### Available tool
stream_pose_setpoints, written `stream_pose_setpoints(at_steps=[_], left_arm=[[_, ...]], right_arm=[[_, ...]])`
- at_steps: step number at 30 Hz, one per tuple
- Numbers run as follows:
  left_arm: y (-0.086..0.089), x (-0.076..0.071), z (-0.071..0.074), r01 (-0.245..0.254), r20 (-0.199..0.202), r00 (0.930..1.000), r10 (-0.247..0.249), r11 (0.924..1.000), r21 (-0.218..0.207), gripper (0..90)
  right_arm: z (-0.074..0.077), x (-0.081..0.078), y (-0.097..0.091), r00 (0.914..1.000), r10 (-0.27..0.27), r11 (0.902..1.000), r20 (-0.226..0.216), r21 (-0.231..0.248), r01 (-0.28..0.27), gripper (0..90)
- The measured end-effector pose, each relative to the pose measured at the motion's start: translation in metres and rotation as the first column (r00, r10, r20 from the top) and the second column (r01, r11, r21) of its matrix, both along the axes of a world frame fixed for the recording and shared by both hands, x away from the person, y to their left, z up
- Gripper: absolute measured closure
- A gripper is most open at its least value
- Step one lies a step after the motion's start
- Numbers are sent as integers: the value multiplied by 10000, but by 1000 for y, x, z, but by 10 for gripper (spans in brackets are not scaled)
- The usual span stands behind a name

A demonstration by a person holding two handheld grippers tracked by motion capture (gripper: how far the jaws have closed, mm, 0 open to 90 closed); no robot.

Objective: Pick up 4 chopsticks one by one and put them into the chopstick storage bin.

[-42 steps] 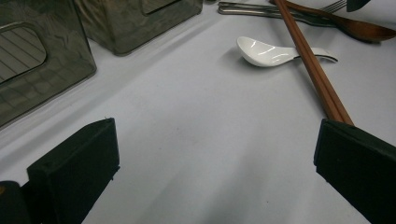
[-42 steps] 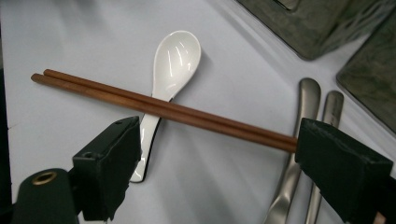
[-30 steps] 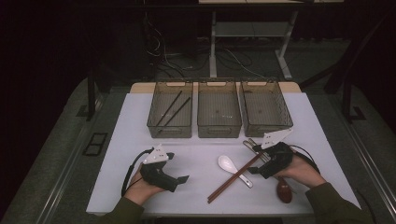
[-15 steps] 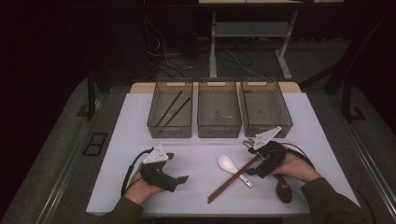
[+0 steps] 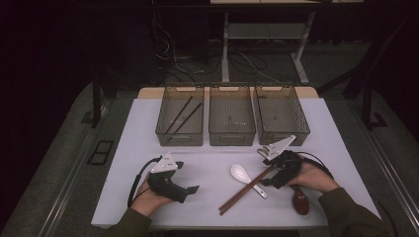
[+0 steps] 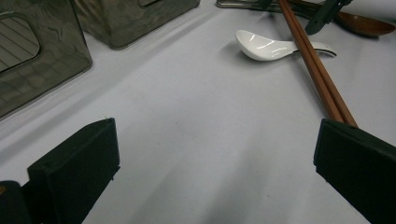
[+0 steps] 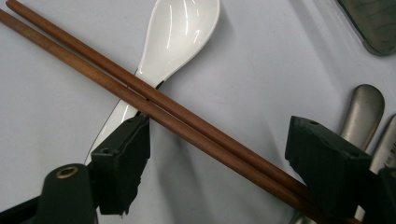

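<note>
High view: we looked forward and down over the whole table. Gripper views: we sat low and close, along the jaws. All shared the chopsticks and white spoon.

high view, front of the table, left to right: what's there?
left gripper → brown chopsticks → white spoon → right gripper → wooden spoon

Left claw rests gaping at near left; right claw, lowered at near right, has just been narrowing, jaws still apart.
</note>
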State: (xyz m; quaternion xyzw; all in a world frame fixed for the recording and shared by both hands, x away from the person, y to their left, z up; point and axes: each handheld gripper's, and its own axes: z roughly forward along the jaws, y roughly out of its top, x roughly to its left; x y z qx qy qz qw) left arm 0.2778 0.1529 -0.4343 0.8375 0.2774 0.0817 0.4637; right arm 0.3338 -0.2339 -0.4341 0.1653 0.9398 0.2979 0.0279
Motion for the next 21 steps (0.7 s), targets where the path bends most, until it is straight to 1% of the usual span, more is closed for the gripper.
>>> stream_pose_setpoints(at_steps=[1, 6, 7, 12, 13, 14, 21], left_arm=[[0, 0, 0, -7, -10, 10000, 7, 10000, -22, 0], [0, 0, 0, -7, -10, 10000, 7, 10000, -23, 0], [0, 0, 0, -4, -13, 10000, 4, 10000, -21, 0], [0, 0, 0, -6, -12, 10000, 6, 10000, -18, 0], [0, 0, 0, -1, -11, 10000, 1, 10000, -11, 0], [0, 0, 0, -4, -10, 10000, 4, 10000, -12, 0], [1, 0, 0, -8, -12, 10000, 8, 10000, -35, 0]], right_arm=[[0, -1, 0, 10000, -60, 10000, -52, -29, 60, 222], [-1, 0, 1, 10000, 89, 9999, 29, -107, -89, 248], [-1, -1, 1, 10000, 38, 9999, -36, -127, -39, 255], [0, -1, -1, 10000, 66, 9999, -56, -94, -66, 311], [-1, -1, -1, 9999, 142, 9999, -13, -82, -143, 321], [0, -1, -1, 9999, 86, 9999, -93, -117, -87, 332], [-1, -2, -2, 9997, 234, 9995, -80, -228, -236, 415]])
